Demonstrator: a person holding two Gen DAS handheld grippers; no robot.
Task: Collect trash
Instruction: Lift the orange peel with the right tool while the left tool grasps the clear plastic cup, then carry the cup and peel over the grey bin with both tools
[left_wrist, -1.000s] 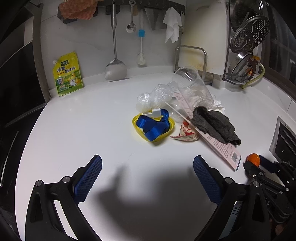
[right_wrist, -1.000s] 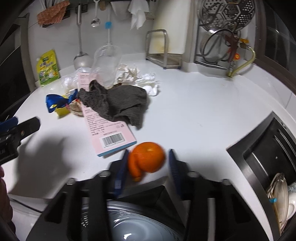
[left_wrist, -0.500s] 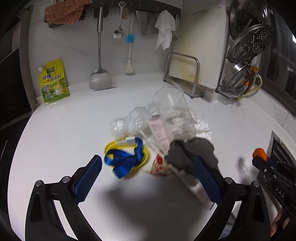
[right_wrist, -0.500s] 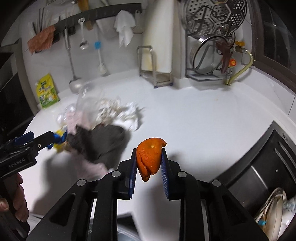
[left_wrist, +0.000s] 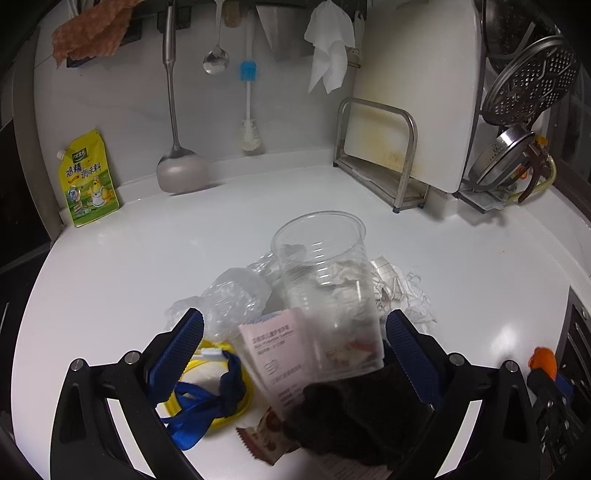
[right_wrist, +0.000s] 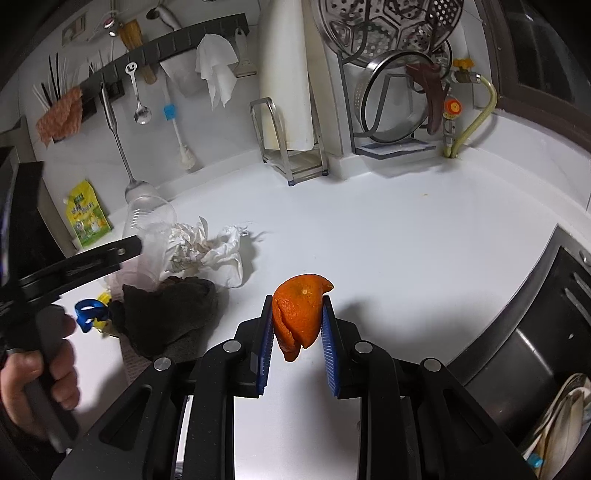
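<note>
Right gripper (right_wrist: 297, 326) clenched on orange peel (right_wrist: 300, 314), held above the counter (right_wrist: 388, 236); left gripper (left_wrist: 293, 332) spread wide over the trash pile, plastic cup (left_wrist: 325, 280) between its fingers; risk: closing askew crushes or topples the cup, scattering crumpled paper (left_wrist: 399, 291).

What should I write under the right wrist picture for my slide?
The right gripper pinches a piece of orange peel above the white counter.

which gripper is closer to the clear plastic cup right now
Left. The left gripper is open right at the clear plastic cup, its fingers on either side. The right gripper is off to the side, shut on the orange peel.
</note>
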